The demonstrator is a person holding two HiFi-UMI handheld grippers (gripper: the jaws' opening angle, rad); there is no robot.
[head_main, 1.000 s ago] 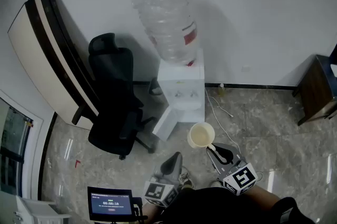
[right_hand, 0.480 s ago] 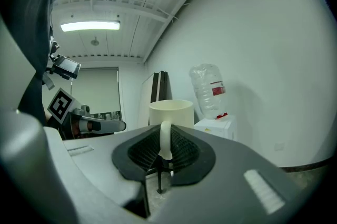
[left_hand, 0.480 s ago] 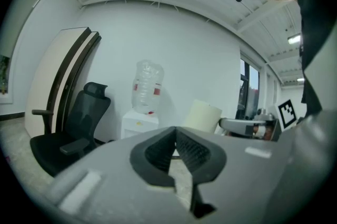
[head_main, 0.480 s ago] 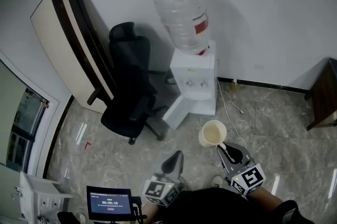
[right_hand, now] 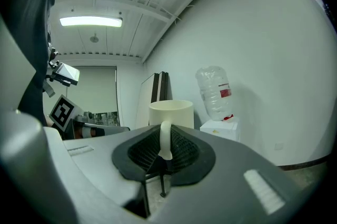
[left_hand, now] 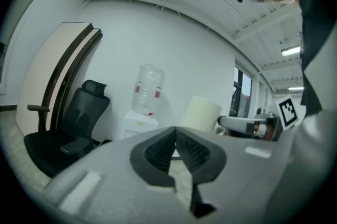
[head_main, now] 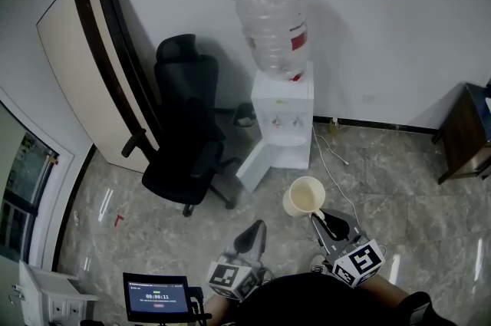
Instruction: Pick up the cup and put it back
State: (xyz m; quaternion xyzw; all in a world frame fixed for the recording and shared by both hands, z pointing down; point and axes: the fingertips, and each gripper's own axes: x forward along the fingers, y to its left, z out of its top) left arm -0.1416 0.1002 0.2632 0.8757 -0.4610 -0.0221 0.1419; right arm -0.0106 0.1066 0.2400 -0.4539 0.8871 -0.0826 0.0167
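We stand in a room with a grey marble floor (head_main: 383, 179) and white walls, facing a white water dispenser (head_main: 284, 121) topped by 1 clear bottle (head_main: 272, 25). A black office chair (head_main: 184, 144) stands to the dispenser's left. Our right gripper (head_main: 317, 218) pinches the handle of the cream cup (head_main: 304, 198) between its jaws, holding it upright in the air above the floor, in front of the dispenser. Our left gripper (head_main: 256, 227), beside it, has its jaws closed together at the tips with nothing between them.

Cup (head_main: 303, 198) before water dispenser (head_main: 282, 125), chair (head_main: 184, 152) left
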